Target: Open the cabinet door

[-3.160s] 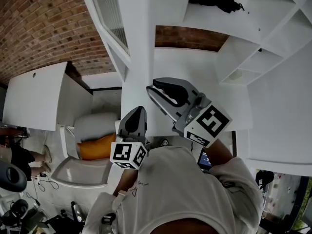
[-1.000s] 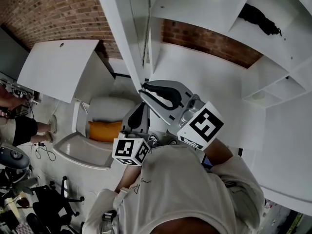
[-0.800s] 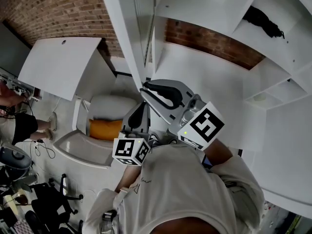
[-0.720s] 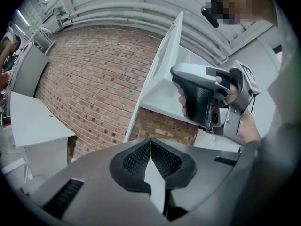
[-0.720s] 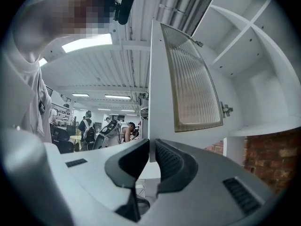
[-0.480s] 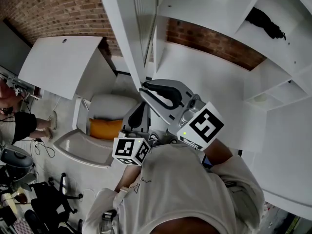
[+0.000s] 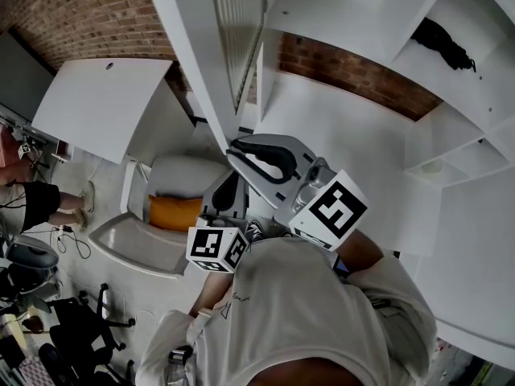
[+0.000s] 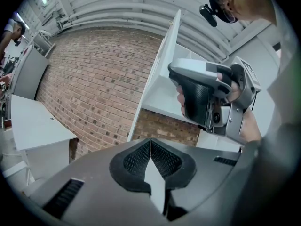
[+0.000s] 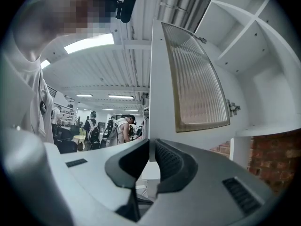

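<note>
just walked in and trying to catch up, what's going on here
A person stands at a white cabinet with a gripper in each hand. The right gripper is shut on the edge of the door, which stands swung out from the cabinet with the shelves showing. The left gripper is shut and empty, held close by and touching nothing.

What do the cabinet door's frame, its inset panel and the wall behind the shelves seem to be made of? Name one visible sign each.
Door frame: probably painted or laminated board; smooth, matt, uniformly white.
Inset panel: likely ribbed translucent glass or plastic; fine parallel grooves, light glowing through.
Wall: exposed red-brown brick, matt and rough, with pale mortar joints.
</note>
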Demonstrator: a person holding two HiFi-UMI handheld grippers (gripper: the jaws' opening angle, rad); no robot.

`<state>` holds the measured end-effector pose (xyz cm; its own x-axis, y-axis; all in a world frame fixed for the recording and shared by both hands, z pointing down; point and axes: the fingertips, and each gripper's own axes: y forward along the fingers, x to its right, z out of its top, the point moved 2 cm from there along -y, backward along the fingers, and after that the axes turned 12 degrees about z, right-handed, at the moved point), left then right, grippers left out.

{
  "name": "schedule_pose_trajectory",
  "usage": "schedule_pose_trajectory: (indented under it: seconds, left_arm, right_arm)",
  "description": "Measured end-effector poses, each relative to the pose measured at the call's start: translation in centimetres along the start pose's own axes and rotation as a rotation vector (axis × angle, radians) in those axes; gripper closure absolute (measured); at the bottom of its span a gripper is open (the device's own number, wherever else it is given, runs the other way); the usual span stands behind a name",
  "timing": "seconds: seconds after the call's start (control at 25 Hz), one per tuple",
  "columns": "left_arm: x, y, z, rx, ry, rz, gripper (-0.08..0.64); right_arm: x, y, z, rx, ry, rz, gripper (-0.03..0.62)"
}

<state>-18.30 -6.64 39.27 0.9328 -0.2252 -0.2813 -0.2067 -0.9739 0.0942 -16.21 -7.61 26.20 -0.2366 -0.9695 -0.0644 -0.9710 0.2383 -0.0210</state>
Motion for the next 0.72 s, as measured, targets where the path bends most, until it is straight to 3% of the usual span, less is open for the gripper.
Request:
schedule_pose_trajectory:
  seconds: [0.24,0.44,0.72]
  left_arm:
    - [-0.3,0.1,0.2,0.003,-0.003,0.009,0.543]
    - [-0.6,0.1,0.3,0.006,-0.007,0.006,0.543]
    - [0.1,0.6,0.1,-0.002,-0.007,-0.027,0.543]
  right_arm:
    - [0.0,0.6,0.0,-0.001,0.004,0.026,0.541]
    - [-0.6,1.2,0.1,-0.005,0.048,0.094,0.561]
    - [0.3,0.2,-0.4,-0.021,0.042,0.045,0.565]
